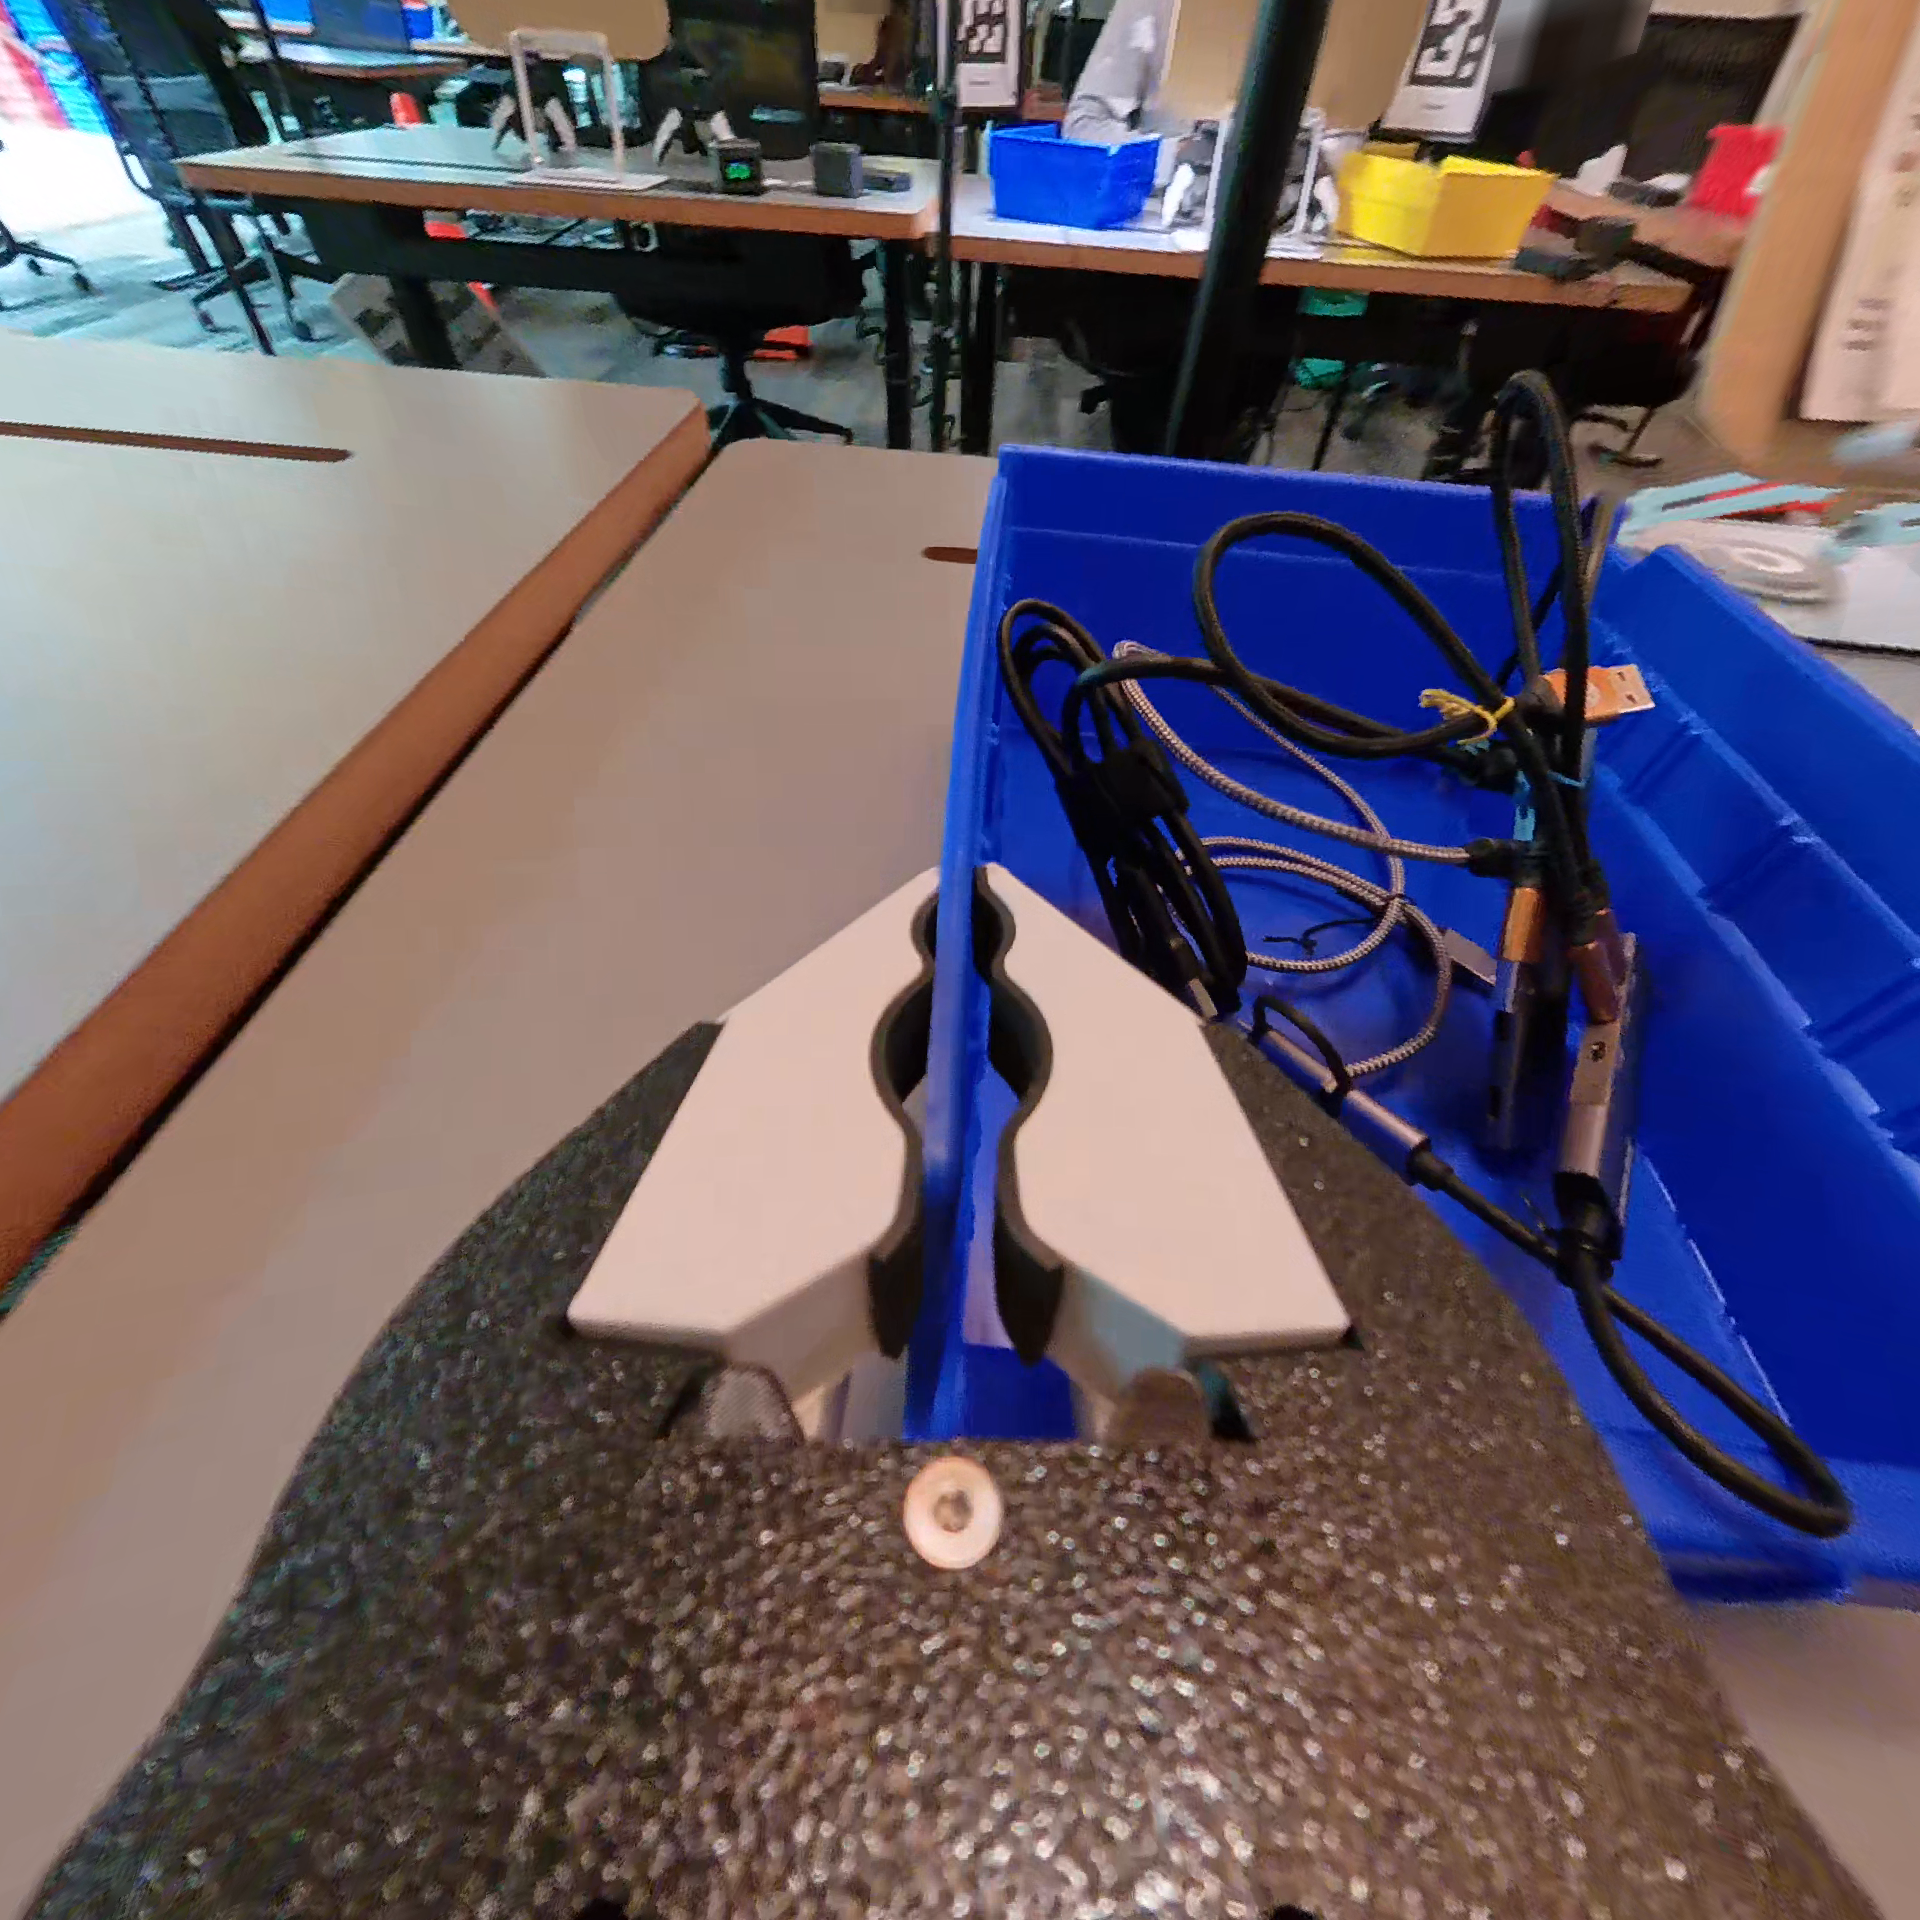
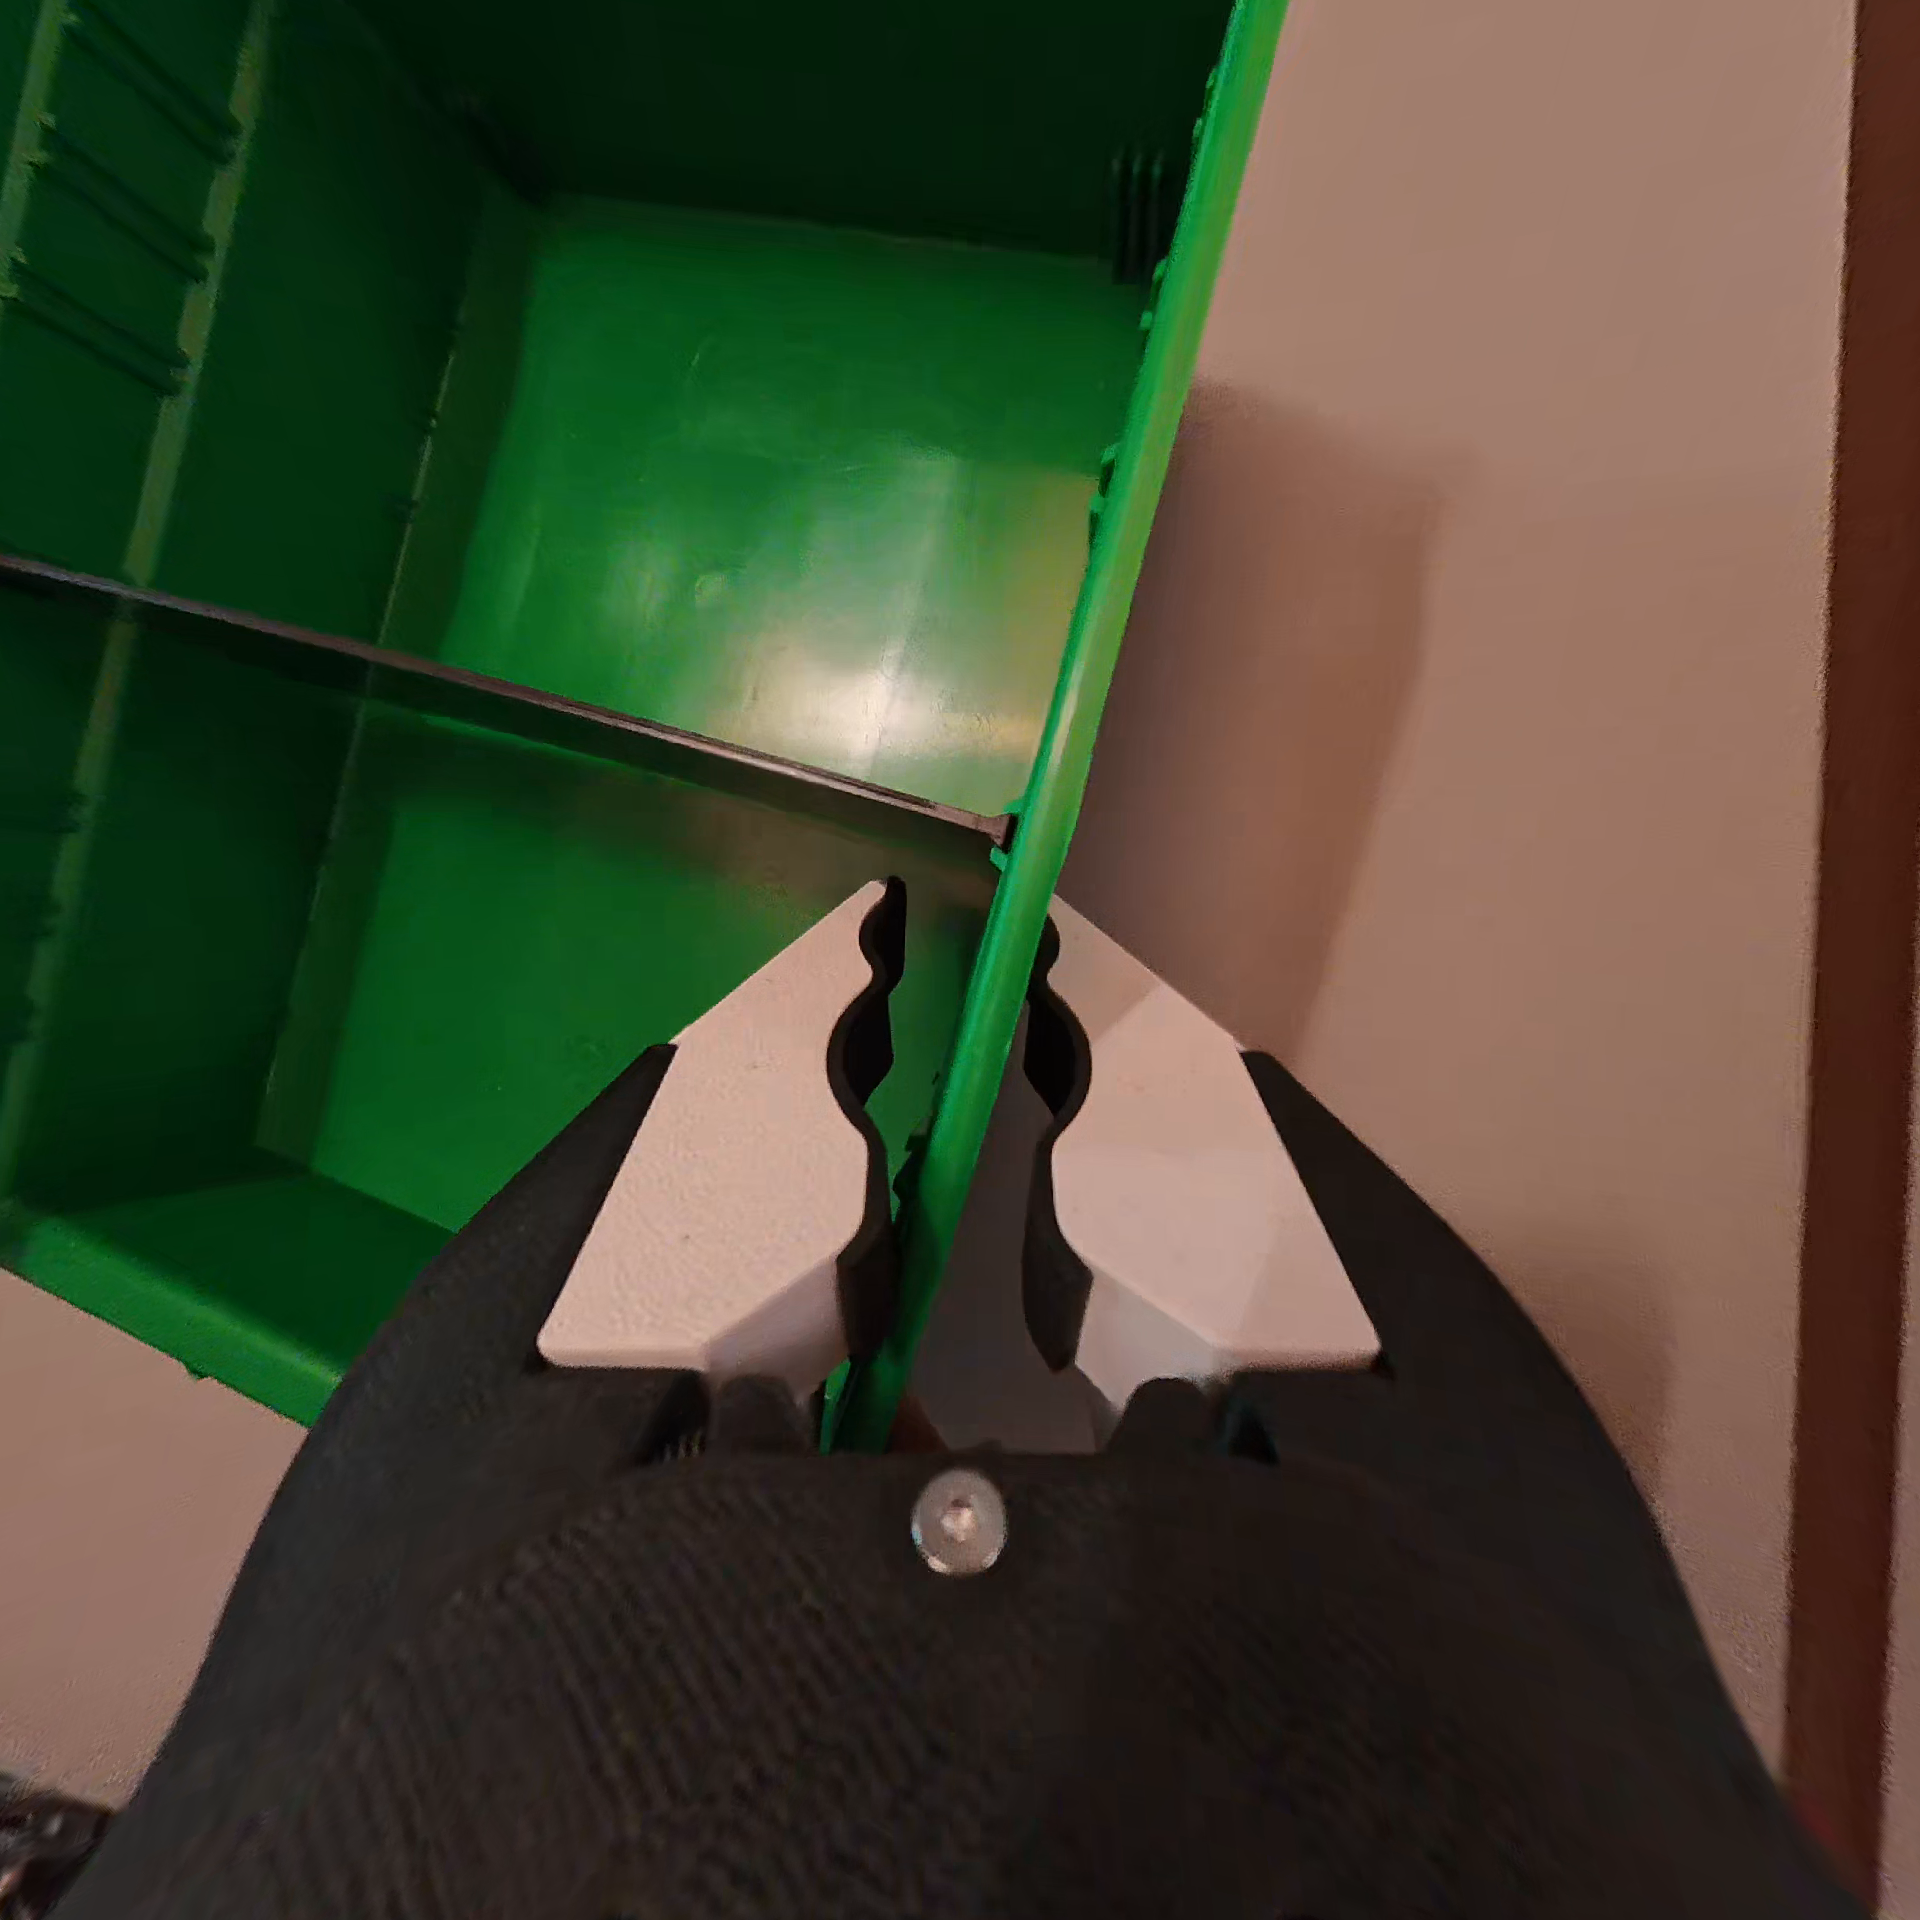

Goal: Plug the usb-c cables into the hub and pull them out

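Left tool [image 1: 961,935] pinches the blue bin [image 1: 1299,499] wall; cables [image 1: 1330,727] and hub [image 1: 1538,1039] lie inside it. Right tool [image 2: 971,914] straddles the green bin [image 2: 1143,436] wall, grip uncertain. Risk: moving either bin tips it, tangling the cables.

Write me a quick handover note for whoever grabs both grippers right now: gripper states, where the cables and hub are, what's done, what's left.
Left gripper: straddles the left wall of the blue bin; firm clamping cannot be confirmed.
Right gripper: straddles the right wall of the green bin; contact likewise unclear.
Cables: a tangle of black and grey braided ones lying in the blue bin, beside the hub, which stands upright with several connectors seated in it.
Green bin: both compartments in view hold nothing; a black divider splits them.
Done: nothing confirmable beyond bin handling.
Left: unplug, replug, pull out.
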{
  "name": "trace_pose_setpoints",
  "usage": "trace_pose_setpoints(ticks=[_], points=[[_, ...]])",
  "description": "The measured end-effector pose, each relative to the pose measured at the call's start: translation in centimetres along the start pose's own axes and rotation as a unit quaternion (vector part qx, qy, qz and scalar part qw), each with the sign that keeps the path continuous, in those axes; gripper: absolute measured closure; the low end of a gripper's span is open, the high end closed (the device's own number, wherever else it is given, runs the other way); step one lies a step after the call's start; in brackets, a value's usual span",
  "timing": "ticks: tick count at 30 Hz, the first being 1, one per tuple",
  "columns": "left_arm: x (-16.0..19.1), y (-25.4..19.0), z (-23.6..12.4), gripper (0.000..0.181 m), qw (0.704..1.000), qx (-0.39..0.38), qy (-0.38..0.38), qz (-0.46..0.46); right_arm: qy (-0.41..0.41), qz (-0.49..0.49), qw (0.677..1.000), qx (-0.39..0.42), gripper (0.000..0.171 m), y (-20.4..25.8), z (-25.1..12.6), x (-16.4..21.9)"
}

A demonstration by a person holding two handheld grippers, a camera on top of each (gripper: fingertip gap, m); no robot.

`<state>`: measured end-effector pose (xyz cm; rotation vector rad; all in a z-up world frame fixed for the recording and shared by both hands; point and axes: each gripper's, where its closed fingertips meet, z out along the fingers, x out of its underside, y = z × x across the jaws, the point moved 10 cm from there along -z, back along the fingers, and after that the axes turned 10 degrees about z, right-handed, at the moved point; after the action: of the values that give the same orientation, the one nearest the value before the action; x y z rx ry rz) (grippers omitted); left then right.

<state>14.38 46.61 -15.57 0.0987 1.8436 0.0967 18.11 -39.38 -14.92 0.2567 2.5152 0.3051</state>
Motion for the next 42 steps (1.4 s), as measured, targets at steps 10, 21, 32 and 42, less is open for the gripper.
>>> trace_pose_setpoints(ticks=[10,21,32,42], points=[[-0.9,2.1,4.1,0.179,0.996,-0.022,0.049,0.066,-0.023,-0.009,1.0,0.009,0.146,1.1,3.6,-2.9],[-6.2,-2.3,-0.4,0.133,0.974,-0.008,0.064,0.216,-0.258,-0.067,0.96,0.084,0.061,4.3,-6.0,-3.2],[-4.0,-10.9,6.6,0.121,0.852,0.173,0.332,0.367,-0.29,-0.245,0.909,-0.169,0.073,23.0,-5.1,5.5],[-4.5,-11.0,7.5,0.162,0.807,0.181,0.401,0.393,-0.266,-0.29,0.901,-0.184,0.079,25.1,-4.4,6.6]])
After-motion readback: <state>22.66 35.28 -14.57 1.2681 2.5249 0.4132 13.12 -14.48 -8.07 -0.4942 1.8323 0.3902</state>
